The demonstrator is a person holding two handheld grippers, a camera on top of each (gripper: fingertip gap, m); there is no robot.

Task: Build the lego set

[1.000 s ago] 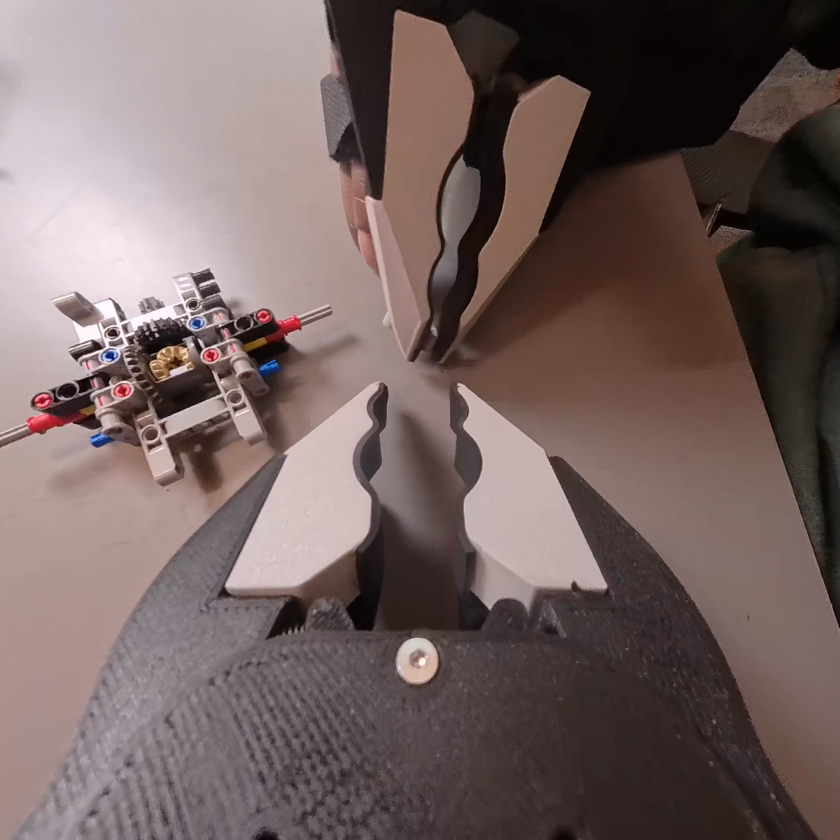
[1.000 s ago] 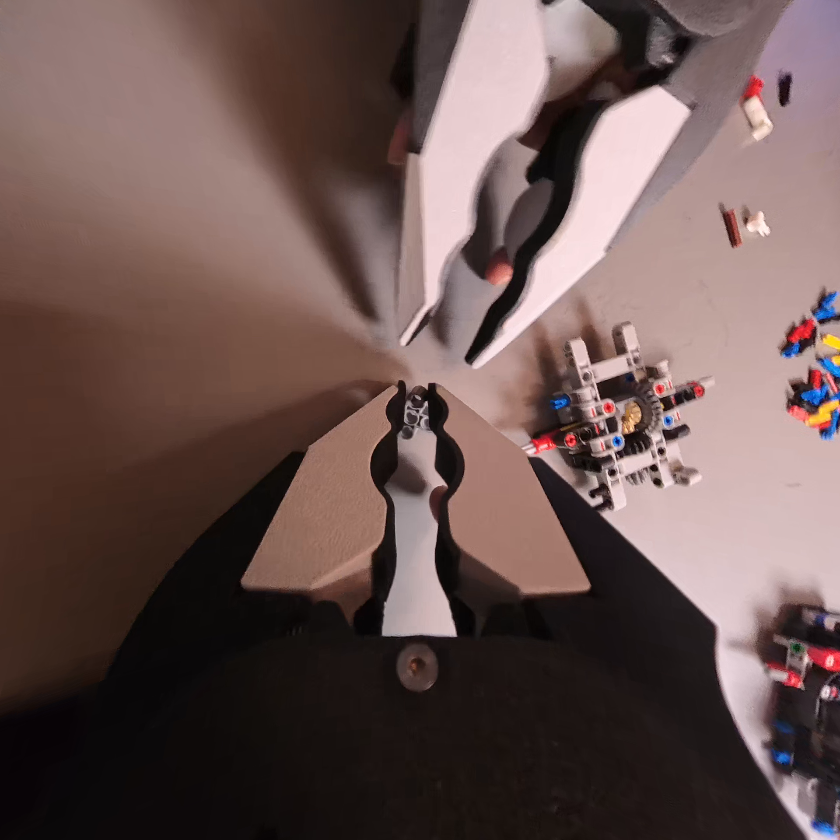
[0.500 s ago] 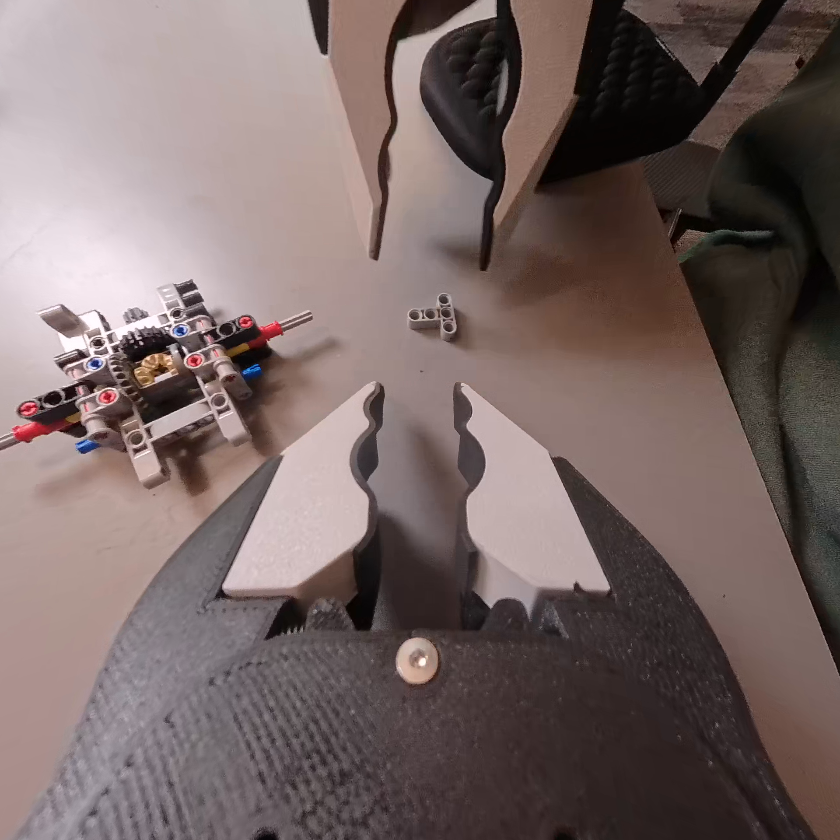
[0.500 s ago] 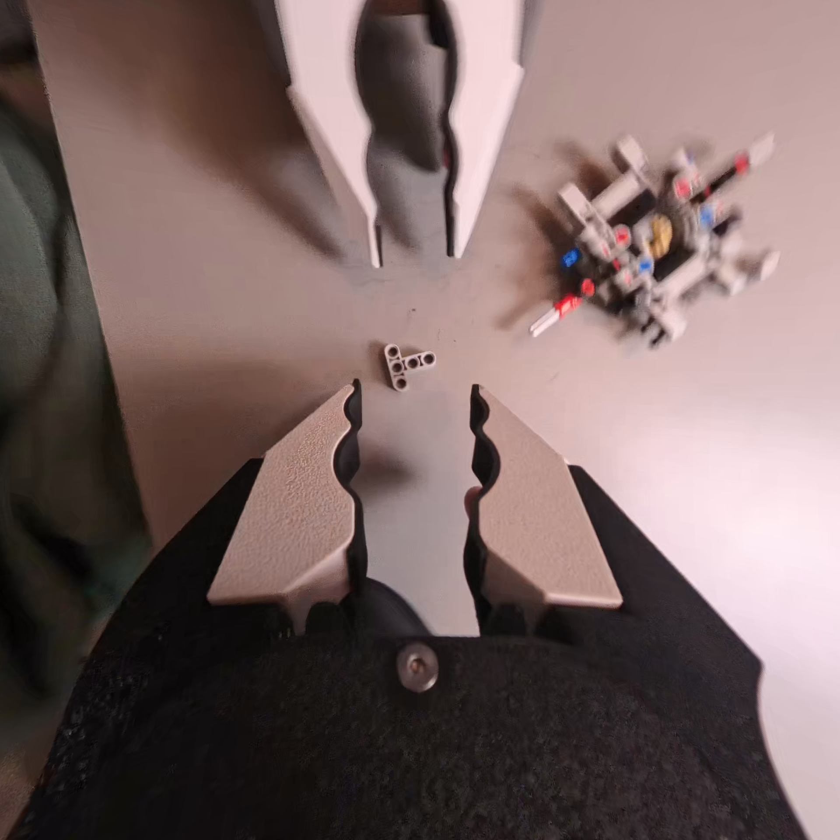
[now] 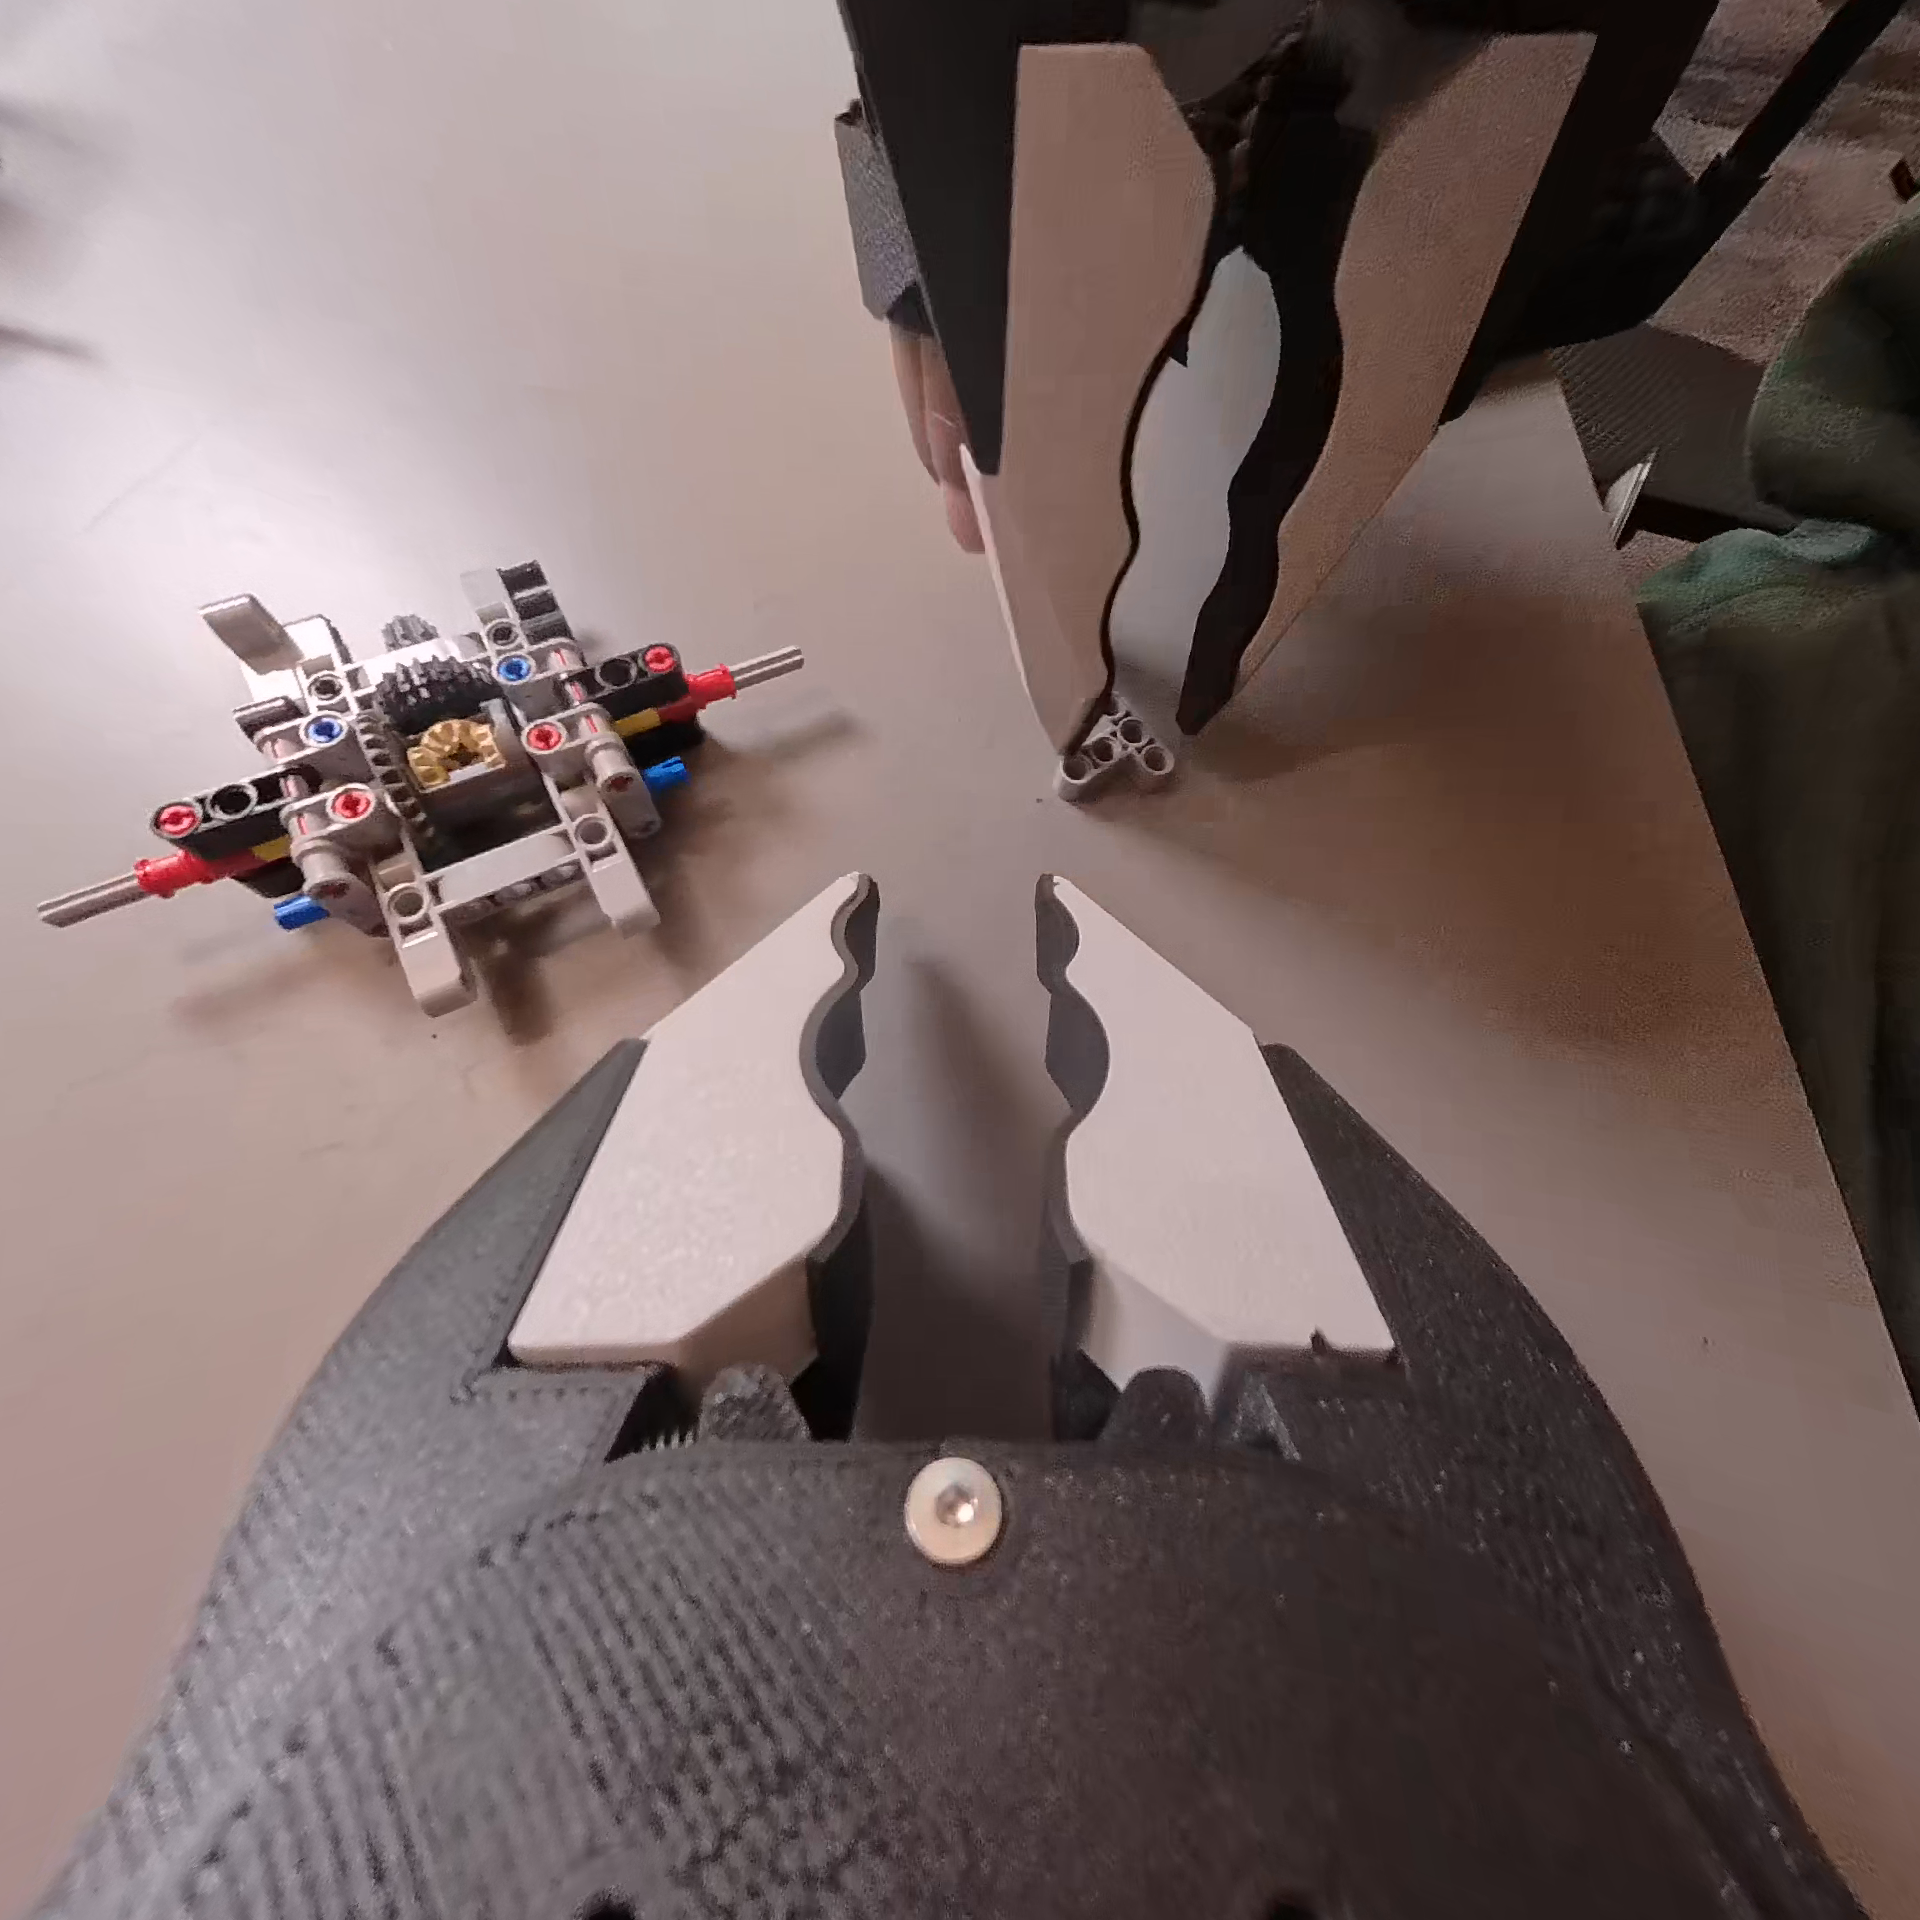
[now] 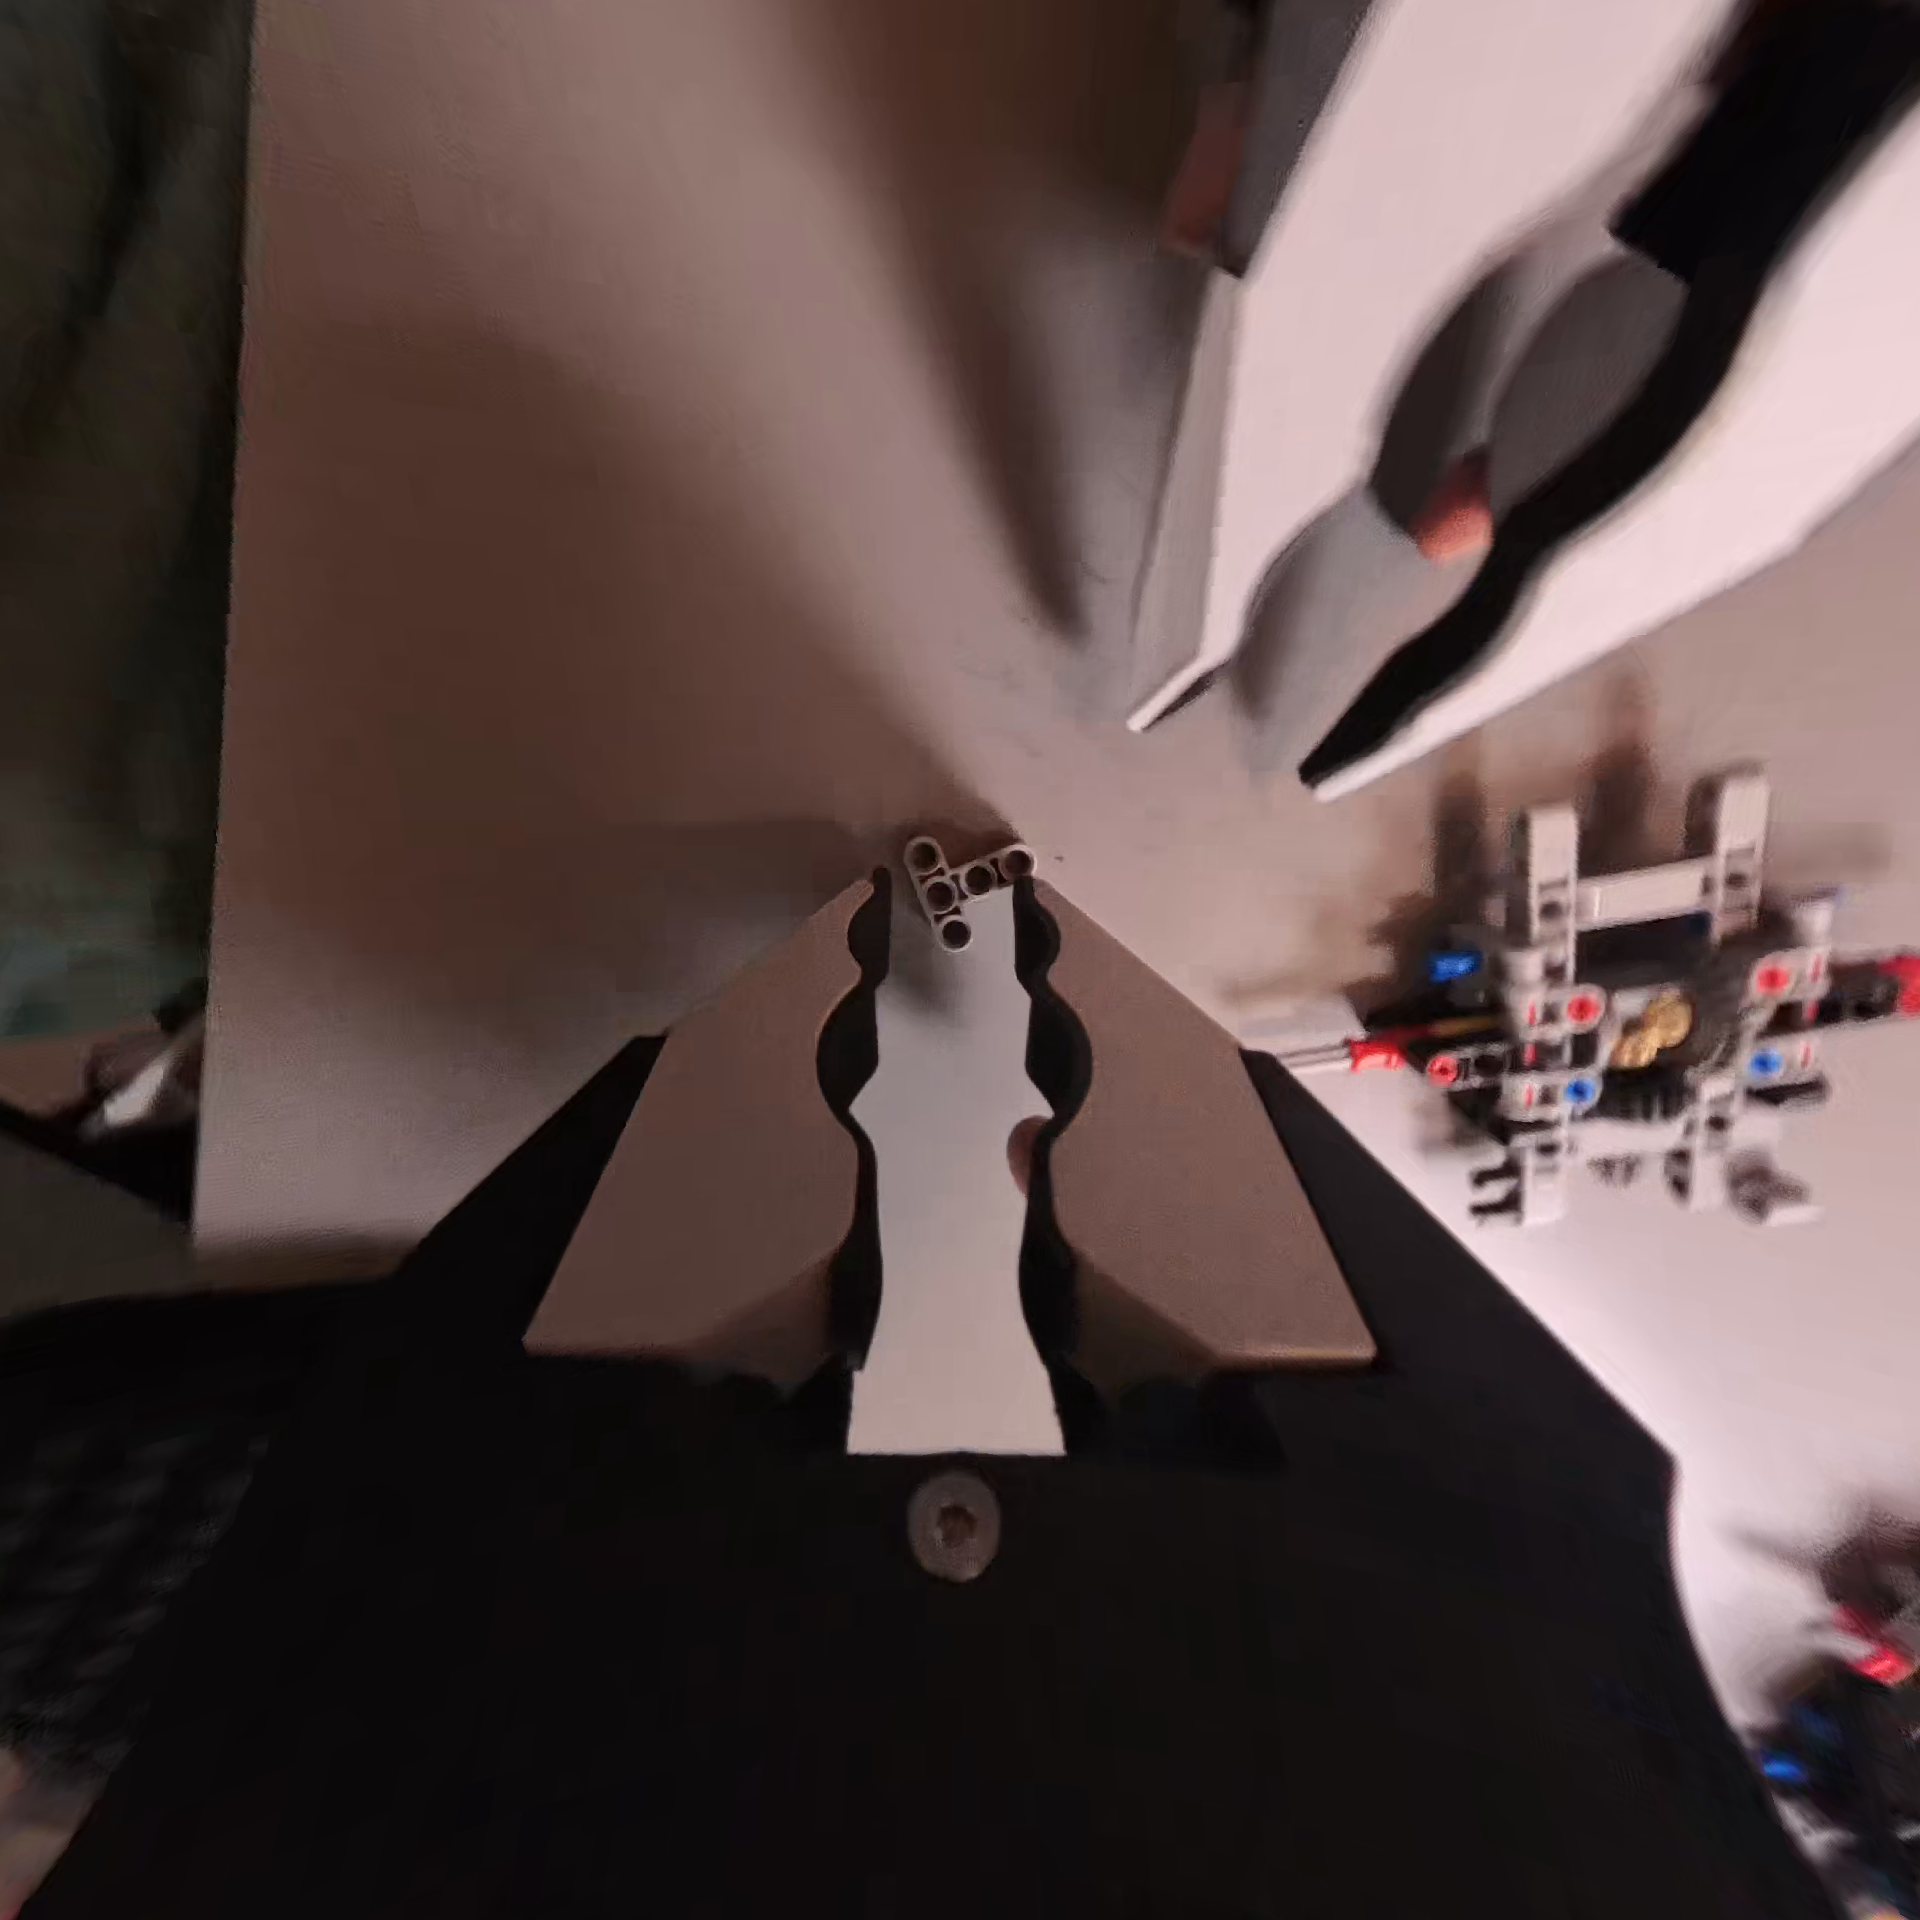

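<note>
The right gripper [image 6: 954, 891] stands apart around the grey T-piece [image 6: 954, 891], touching but not clamping. At ten o'clock of the empty, parted left gripper [image 5: 954, 902] lies the gear model [image 5: 436, 769].

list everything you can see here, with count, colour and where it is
t-shaped beam piece: one, light grey, flat on the table between the right tool's tips
building-brick assembly: one, grey and black with red, blue and gold bits, on the table left of the left tool
loose brick pieces: a blurred pile, dark with red and blue, right wrist view's lower right
table: one, beige
green cloth: one, past the table edge
left tool: open, nothing between its fingers
right tool: open around the beam
</note>
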